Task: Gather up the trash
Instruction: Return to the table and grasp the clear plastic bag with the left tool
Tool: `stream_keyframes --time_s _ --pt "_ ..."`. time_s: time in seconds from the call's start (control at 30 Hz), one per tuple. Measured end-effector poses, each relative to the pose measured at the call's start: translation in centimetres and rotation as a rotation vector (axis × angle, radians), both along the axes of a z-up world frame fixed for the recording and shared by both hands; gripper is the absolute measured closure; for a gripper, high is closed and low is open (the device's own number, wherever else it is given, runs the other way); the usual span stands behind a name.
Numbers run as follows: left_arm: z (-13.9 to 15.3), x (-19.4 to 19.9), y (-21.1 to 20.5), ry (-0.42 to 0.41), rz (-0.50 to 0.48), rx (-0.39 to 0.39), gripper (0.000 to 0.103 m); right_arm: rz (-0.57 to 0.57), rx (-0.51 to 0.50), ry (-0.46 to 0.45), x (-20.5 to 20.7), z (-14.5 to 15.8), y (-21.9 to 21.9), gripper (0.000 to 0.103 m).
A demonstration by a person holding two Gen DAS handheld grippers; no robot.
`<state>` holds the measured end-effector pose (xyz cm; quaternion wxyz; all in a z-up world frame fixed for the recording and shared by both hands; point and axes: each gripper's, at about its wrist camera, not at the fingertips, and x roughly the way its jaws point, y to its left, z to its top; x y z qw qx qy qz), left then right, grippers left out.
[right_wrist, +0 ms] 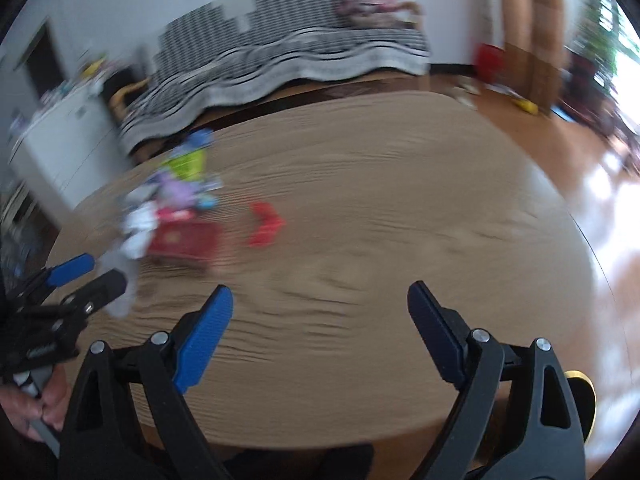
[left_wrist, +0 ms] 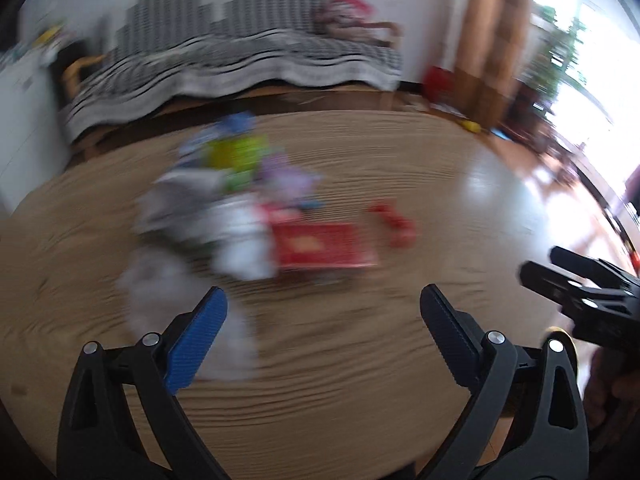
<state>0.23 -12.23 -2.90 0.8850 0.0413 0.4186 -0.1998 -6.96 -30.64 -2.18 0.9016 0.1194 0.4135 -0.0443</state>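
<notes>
Everything is motion-blurred. A heap of trash lies on the left half of the round wooden table [left_wrist: 400, 168]: white crumpled tissues [left_wrist: 240, 240], a flat red packet [left_wrist: 324, 246], a green-yellow packet [left_wrist: 236, 156] and a purple wrapper [left_wrist: 288, 178]. A small red wrapper [left_wrist: 394, 224] lies apart, to the right of the heap. My left gripper [left_wrist: 324, 292] hangs open above the table just short of the red packet, with nothing between its fingers. My right gripper [right_wrist: 320, 288] is open and holds nothing over bare wood, right of the heap [right_wrist: 176, 208] and the red wrapper [right_wrist: 266, 222].
A sofa with a striped cover [left_wrist: 248, 52] stands behind the table. A white cabinet [right_wrist: 68, 140] is at the left, a red bin [left_wrist: 438, 80] by the brown curtains at the right. Glossy floor lies beyond the table's right edge. A hand [right_wrist: 32, 404] holds the left gripper [right_wrist: 96, 276].
</notes>
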Motion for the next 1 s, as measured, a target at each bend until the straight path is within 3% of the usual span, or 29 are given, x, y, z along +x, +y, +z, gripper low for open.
stream_keyframes --time_s 0.13,0.27,0.4,0.5,0.67,0.7,0.77,0.83,0.9,1.0 --pt "-1.0 2.4 5.3 0.026 0.091 0.01 0.009 0.086 -0.015 0.01 3.1 0.6 5.5 0.016" --pt "-3.0 4.5 7.6 0.066 0.126 0.028 0.009 0.126 -0.029 0.022 5.8 0.8 8.4 0.014" --pt "-4.9 7.4 8.2 0.129 0.138 -0.004 0.009 0.118 -0.013 0.05 8.0 -0.5 8.7 0.013" --pt "-6.3 9.1 7.7 0.125 0.182 0.059 0.009 0.128 0.004 0.065 9.2 -1.2 9.1 0.013" --pt "-8.0 9.8 7.4 0.13 0.204 0.097 0.01 0.169 0.024 0.114 10.6 -2.8 9.3 0.013" --pt "-8.0 9.8 7.1 0.125 0.206 0.116 0.013 0.175 0.032 0.12 10.8 -3.1 9.3 0.013" --pt "-7.9 9.7 7.0 0.094 0.213 0.146 0.034 0.186 0.054 0.132 11.3 -3.6 9.4 0.013" --pt "-7.4 9.0 6.8 0.087 0.197 0.146 0.081 0.195 0.052 0.141 11.5 -4.0 9.6 0.013" --pt "-6.8 8.5 7.3 0.102 0.197 0.121 0.093 0.209 0.009 0.147 11.7 -4.3 9.8 0.013" --pt "-5.4 7.8 8.3 0.114 0.202 0.078 0.096 0.245 -0.073 0.157 11.9 -5.1 10.3 0.011"
